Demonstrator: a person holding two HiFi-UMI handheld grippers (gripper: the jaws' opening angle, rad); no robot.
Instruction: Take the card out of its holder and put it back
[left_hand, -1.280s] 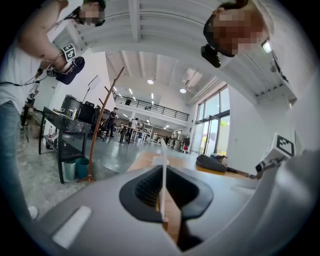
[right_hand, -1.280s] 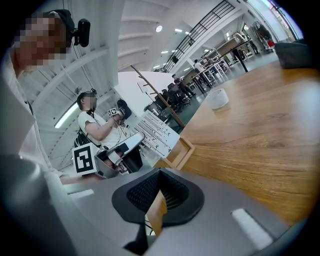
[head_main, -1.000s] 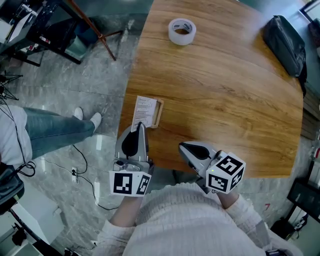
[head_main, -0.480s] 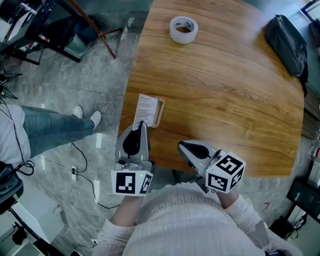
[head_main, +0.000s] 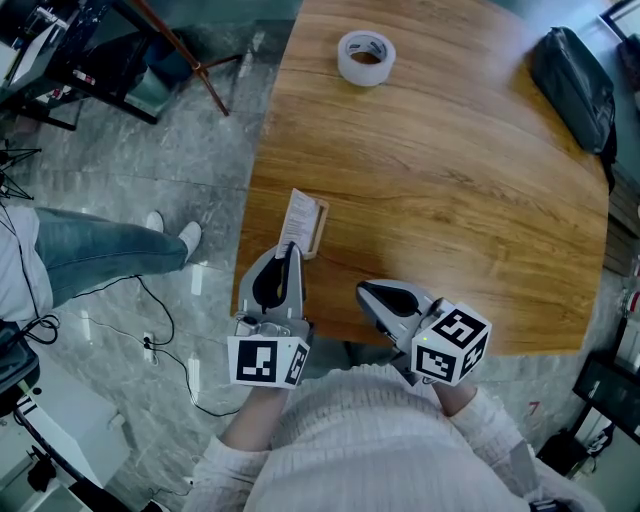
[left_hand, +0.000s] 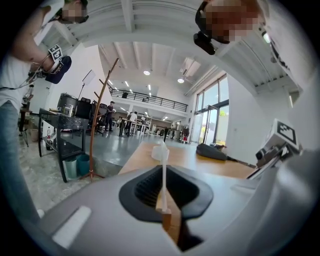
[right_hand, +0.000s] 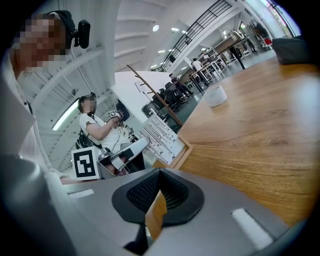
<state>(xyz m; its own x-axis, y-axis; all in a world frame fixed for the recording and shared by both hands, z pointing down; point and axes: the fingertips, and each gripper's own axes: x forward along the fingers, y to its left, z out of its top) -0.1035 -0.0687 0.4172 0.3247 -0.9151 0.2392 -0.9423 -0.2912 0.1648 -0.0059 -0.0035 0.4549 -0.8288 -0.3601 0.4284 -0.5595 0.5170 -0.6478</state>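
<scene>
Head view, looking steeply down: the left gripper (head_main: 290, 250) is reaching to the near end of the small light-wood card holder (head_main: 318, 229). Its fingers are pinching the near edge of the white printed card (head_main: 300, 212). The card is standing on edge along the holder's left side, touching it. Whether its lower edge is sitting in the holder's slot cannot be told.

Left gripper view: the card is showing edge-on as a thin white upright line clamped between the closed fingers.

The right gripper (head_main: 366, 291) is hovering to the right of the holder and nearer the person, apart from it. Right gripper view: its fingers are pressing together with nothing between them, and the card's printed face is turning toward this camera, with the holder's wooden rim running along its lower edge.

The brown wood-grain counter (head_main: 450, 200) is carrying the holder close to its left edge. A roll of white tape (head_main: 366, 58) is lying well beyond the holder, and a black soft bag (head_main: 570, 88) is resting far to the holder's right. A person's legs in blue jeans (head_main: 100, 255) are standing on the grey stone floor (head_main: 180, 160), left of the holder.
</scene>
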